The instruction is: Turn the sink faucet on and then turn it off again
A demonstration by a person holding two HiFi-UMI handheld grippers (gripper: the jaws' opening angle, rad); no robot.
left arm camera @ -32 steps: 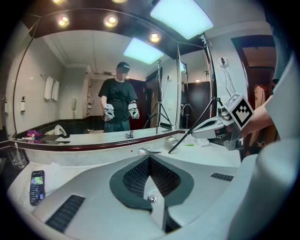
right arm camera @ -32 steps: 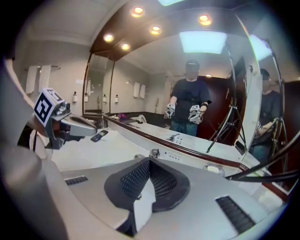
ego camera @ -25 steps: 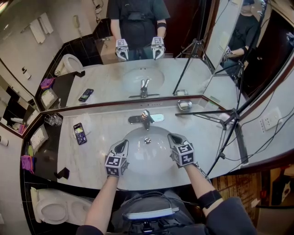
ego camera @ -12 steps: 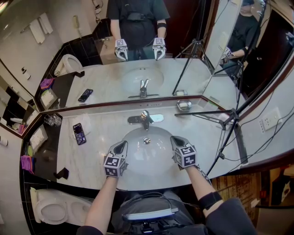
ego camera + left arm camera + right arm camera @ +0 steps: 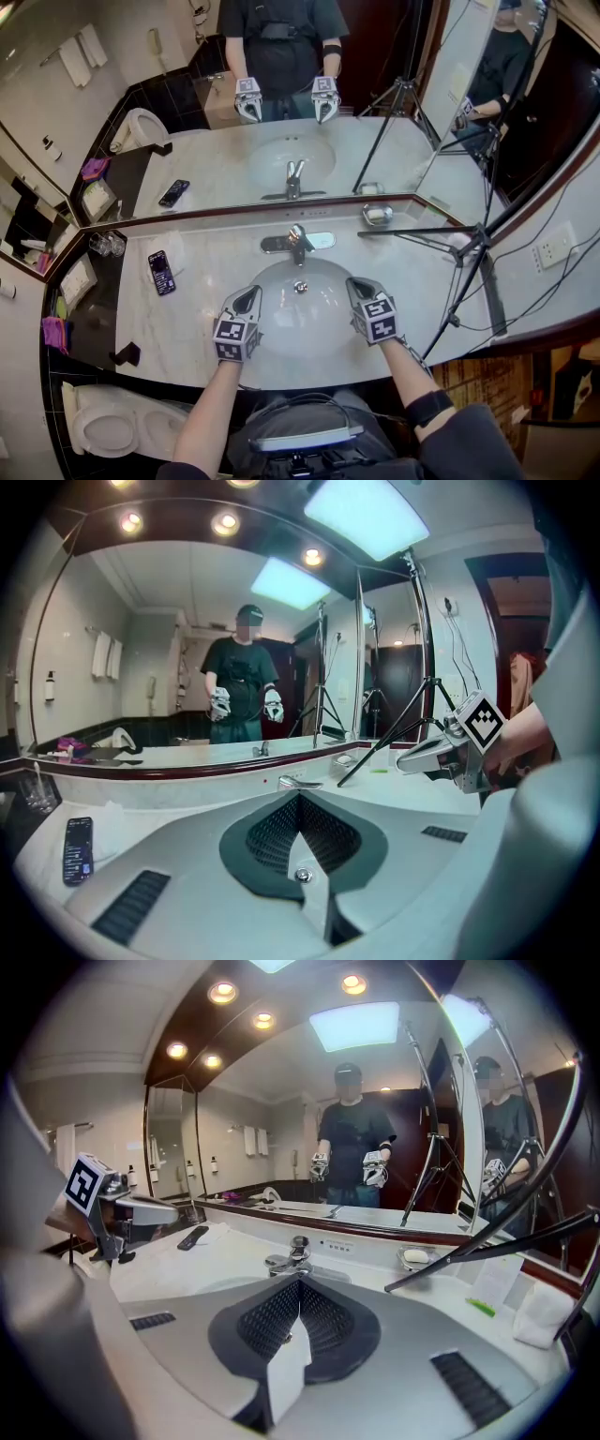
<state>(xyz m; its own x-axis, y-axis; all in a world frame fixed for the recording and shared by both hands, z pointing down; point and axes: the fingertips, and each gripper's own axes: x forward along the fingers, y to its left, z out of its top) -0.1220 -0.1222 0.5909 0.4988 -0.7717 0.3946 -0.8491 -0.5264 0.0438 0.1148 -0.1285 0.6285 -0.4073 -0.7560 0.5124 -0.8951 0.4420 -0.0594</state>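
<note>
Compared with a second ago, almost nothing is changing. The left claw (image 5: 249, 294) is staying where it was over the near left rim of the basin (image 5: 281, 323), and the right claw (image 5: 355, 282) is only drifting a shade sideways over the near right rim. We are reading this as a pause before the first step. Neither claw is touching the faucet (image 5: 298, 242), and we are seeing no stream of water under its spout, so we judge that turning it on is still ahead of us. Both claws are keeping their jaws together with nothing between the pads; each gripper view shows the ribbed tips meeting in a point, with only the basin behind them. The faucet is standing at the middle of the worktop's (image 5: 422, 281) back edge, just under the mirror (image 5: 281, 141) and well apart from both claws. Its long axis is running from the back edge towards the near edge, with the spout pointing out over the basin and at us. Its lever is lying on top along the same line. A phone (image 5: 162, 272) is lying towards the worktop's left edge, clear of all this.
</note>
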